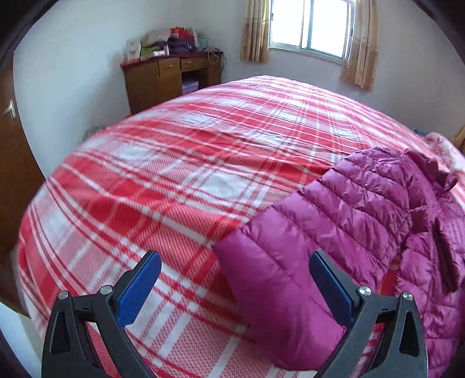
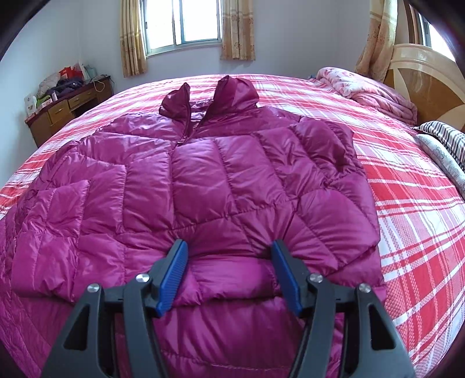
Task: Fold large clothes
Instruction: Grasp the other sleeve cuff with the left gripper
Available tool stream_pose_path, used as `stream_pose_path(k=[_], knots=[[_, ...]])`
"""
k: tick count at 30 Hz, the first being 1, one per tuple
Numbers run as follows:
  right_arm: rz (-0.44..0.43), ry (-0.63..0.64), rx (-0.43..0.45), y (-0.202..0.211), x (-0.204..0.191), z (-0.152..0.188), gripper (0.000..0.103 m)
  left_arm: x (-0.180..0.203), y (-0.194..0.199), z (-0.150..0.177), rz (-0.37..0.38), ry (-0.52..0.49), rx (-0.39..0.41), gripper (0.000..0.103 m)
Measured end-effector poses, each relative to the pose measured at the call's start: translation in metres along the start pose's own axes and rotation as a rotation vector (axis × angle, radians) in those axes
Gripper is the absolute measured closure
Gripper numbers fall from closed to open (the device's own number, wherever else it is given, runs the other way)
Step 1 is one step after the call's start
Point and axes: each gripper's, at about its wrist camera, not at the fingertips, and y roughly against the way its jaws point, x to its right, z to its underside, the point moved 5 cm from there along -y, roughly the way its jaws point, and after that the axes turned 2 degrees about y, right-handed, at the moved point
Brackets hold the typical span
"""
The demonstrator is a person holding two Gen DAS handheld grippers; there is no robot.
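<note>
Your right tool point(image 2: 229, 272) has its blue pads spread, straddling a puffy fold at the hem of the magenta quilted down jacket point(image 2: 203, 180) — whether they press it you cannot tell. Your left tool point(image 1: 235, 286) is released wide, nothing gripped, above the end of the jacket's sleeve point(image 1: 279, 279). The jacket lies front up, hood away from you, on the bed's red-and-white plaid cover point(image 1: 174, 174) — a wooden desk point(image 1: 171, 75) stands beyond

A red plaid bed point(image 2: 407, 203) fills the room; a cluttered wooden desk point(image 1: 171, 78) stands far left, a curtained window point(image 1: 311, 26) beyond.
</note>
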Motion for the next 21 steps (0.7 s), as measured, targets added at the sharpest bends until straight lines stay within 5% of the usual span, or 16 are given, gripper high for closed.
stream_pose_path(k=[7,9,12,14,21], knots=[[0.003,-0.006,0.012,0.004,0.002,0.001,0.039,0.016,-0.009,0.014,0.096,0.039,-0.046,0.002],[0.005,-0.006,0.015,0.004,0.002,0.001,0.039,0.016,-0.014,0.017,0.094,0.048,-0.041,0.015],[0.009,-0.005,0.018,0.005,0.002,0.001,0.039,0.017,-0.011,0.015,0.119,0.034,-0.011,0.063],[0.01,-0.003,0.019,0.005,0.002,0.001,0.039,0.015,-0.005,0.013,0.155,0.041,0.003,0.082],[0.011,-0.002,0.019,0.005,0.002,0.001,0.038,0.011,0.026,-0.027,0.136,-0.018,0.139,0.087]])
